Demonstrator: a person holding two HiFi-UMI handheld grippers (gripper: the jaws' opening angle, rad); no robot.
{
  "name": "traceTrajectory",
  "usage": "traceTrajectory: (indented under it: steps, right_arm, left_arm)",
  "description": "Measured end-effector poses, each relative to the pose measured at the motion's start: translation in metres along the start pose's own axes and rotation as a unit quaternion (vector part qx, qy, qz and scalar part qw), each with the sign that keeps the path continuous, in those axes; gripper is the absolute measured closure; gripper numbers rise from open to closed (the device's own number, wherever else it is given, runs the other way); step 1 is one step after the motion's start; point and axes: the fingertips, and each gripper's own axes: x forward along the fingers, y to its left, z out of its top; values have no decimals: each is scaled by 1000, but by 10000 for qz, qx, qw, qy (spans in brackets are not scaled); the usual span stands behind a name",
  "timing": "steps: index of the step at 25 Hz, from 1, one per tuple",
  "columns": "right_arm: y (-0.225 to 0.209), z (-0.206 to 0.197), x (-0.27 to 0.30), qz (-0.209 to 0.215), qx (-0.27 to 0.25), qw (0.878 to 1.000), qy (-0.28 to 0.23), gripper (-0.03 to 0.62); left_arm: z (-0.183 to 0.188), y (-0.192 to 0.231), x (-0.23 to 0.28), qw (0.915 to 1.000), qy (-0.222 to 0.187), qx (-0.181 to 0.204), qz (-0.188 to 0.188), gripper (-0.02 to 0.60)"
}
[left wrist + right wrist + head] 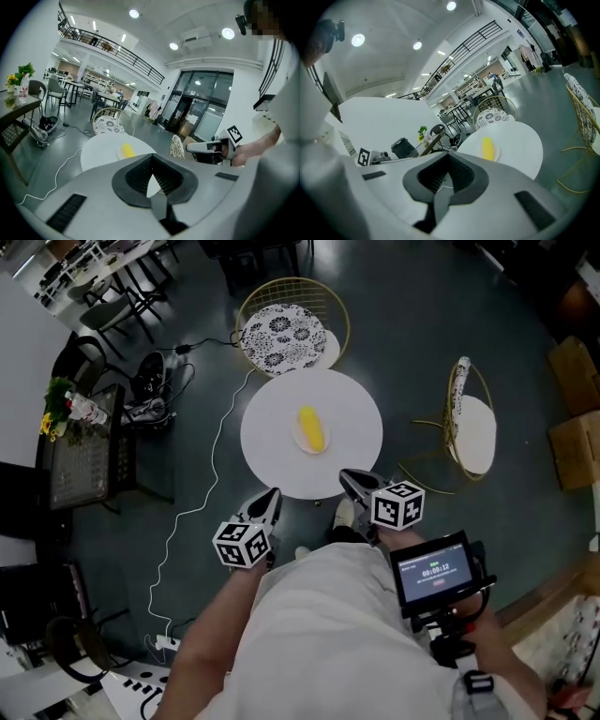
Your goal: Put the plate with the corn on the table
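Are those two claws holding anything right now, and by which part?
Nothing is held. The left gripper and right gripper are both shut and empty; the plate with the corn sits apart on the round white table.

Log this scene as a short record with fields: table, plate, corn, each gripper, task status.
table: round white table
plate: small pale round plate, resting near the table's centre
corn: yellow corn cob, lying on the plate
left gripper: jaws together, empty, held by the table's near edge
right gripper: jaws together, empty, held by the near edge
task status: plate with corn sits on the table; neither gripper touches it
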Motion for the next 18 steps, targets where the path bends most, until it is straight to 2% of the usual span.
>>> traceTrajectory:
  steps: [6, 18]
  right_arm:
    - [14, -6, -6, -25, -54, 9999, -107, 588]
    - [31, -20, -10, -47, 57, 9995, -293, 588]
  left_arm:
    - [1, 0, -5, 9999, 46, 71, -106, 575]
    - [-24, -15, -8, 9987, 317, 208, -333, 575]
